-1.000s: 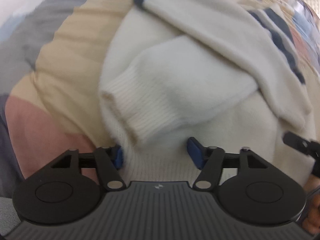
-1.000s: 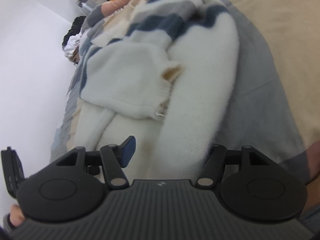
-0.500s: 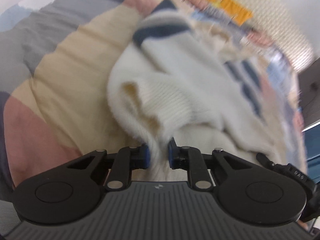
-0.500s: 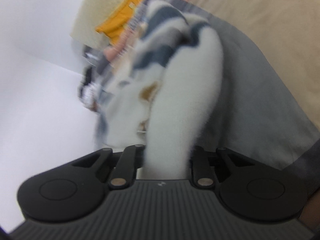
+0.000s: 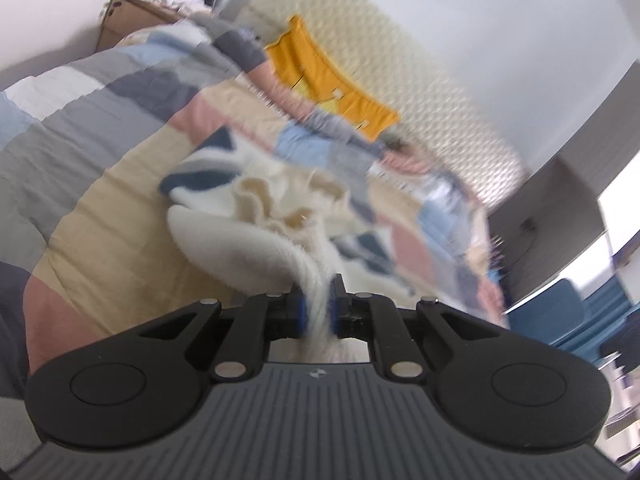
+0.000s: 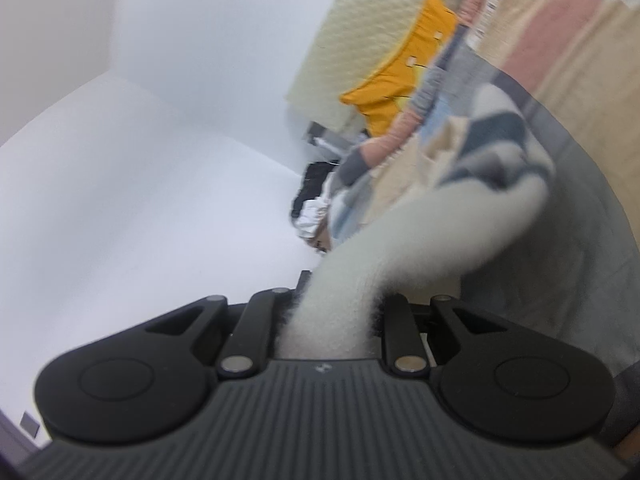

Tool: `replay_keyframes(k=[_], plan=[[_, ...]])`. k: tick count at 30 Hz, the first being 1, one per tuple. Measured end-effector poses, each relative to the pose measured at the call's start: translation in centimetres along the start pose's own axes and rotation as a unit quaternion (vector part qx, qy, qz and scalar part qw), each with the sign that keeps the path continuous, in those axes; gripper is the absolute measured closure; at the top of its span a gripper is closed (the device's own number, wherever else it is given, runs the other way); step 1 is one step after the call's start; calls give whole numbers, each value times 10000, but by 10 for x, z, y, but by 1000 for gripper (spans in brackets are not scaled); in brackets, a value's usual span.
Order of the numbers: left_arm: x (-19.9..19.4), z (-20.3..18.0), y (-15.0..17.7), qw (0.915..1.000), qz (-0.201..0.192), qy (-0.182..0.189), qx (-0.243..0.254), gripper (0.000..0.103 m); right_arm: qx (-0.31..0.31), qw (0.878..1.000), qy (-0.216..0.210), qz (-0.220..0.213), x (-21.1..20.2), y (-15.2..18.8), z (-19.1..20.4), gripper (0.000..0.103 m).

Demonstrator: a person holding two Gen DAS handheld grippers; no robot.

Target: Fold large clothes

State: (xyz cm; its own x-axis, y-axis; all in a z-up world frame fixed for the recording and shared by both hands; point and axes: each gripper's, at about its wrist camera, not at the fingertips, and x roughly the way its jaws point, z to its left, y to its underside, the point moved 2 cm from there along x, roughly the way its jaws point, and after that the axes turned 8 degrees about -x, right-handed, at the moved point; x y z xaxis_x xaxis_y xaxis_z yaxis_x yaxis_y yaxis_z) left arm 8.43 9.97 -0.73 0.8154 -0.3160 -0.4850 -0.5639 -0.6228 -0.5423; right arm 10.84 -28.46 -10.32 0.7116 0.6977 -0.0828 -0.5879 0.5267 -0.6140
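since a second earlier both grippers had clamped down from wide apart and lifted, the views swinging up from the knit to the headboard and wall. the left gripper was still closing on a thin edge of the cream sweater, the right gripper pinched a thicker roll of it, and the rest trailed crumpled onto the patchwork duvet. the thin left-hand bite looked likeliest to slip under the hanging weight, dropping that corner.
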Motion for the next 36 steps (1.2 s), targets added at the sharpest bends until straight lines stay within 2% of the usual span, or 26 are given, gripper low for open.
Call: replay_keyframes(k=[3, 6, 10, 12, 15, 19, 22, 25, 30, 33, 36], plan=[[-34, -13, 5, 9992, -204, 344, 30, 91, -175, 9996, -209, -32, -17, -5, 17, 83], [-67, -22, 13, 9970, -285, 700, -163, 91, -323, 9990, -302, -45, -40, -11, 36, 83], [-110, -31, 47, 9936, -486, 1015, -82, 91, -685, 9971, -343, 3, -81, -12, 57, 83], [-123, -27, 65, 9912, -507, 1184, -321, 91, -715, 9970, -312, -13, -97, -8, 61, 83], [-130, -18, 87, 9902, -535, 1182, -525, 91, -588, 9980, -213, 25, -113, 0, 56, 83], [-126, -14, 98, 9918, -623, 1067, -332, 91, -371, 9992, -51, 108, -115, 3, 43, 83], [-110, -16, 80, 9894, -726, 1201, -381, 91, -224, 9997, -20, 80, -100, -9, 35, 82], [-75, -26, 45, 9870, -863, 1322, -284, 91, -99, 9998, 128, -70, -75, -32, 28, 81], [-6, -38, -10, 9866, -1106, 1185, -163, 91, -148, 9968, 783, -103, -8, -74, 5, 82], [49, -28, -41, 9885, -960, 1114, -363, 91, 160, 9954, 945, -42, 30, -94, -21, 82], [104, -14, -69, 9923, -648, 914, -519, 91, 402, 9916, 1232, 32, 60, -106, -44, 82]])
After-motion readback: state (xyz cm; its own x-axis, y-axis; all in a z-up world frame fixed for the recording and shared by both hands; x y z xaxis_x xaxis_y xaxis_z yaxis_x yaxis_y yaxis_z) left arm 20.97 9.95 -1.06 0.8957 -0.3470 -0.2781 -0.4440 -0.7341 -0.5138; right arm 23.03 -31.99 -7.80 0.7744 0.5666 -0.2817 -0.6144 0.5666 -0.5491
